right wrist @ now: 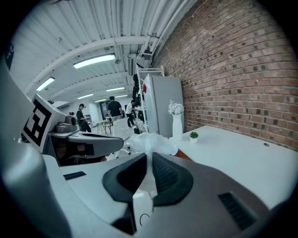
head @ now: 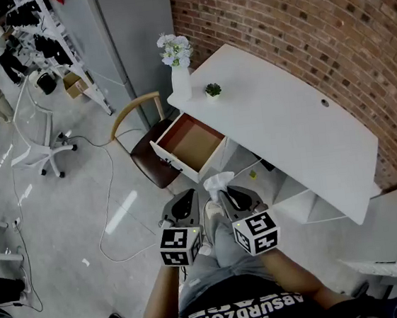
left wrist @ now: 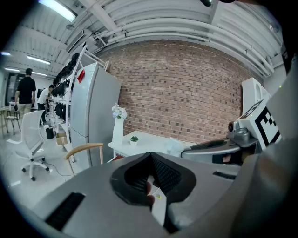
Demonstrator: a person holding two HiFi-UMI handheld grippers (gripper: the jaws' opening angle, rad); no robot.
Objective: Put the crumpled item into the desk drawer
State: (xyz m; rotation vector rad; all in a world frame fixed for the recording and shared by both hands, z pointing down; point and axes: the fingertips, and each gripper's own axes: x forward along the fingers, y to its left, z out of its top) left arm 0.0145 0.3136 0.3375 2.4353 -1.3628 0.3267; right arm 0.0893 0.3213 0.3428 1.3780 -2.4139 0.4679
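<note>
A crumpled white item (head: 219,182) sticks up from my right gripper (head: 225,194), which is shut on it. In the right gripper view the item (right wrist: 151,142) bulges above the jaws of my right gripper (right wrist: 149,158), and a thin strip of it is pinched between the pads. My left gripper (head: 186,197) hangs just to the left at the same height, shut, with nothing in it (left wrist: 150,159). The desk drawer (head: 191,143) stands pulled open ahead of both grippers, and its brown bottom is bare. The white desk (head: 287,123) runs along the brick wall.
A white vase of flowers (head: 181,78) and a small potted plant (head: 213,89) stand on the desk's far corner. A wooden chair (head: 145,143) sits left of the drawer. A white office chair (head: 40,144) and a floor cable (head: 111,200) lie further left, with people beyond.
</note>
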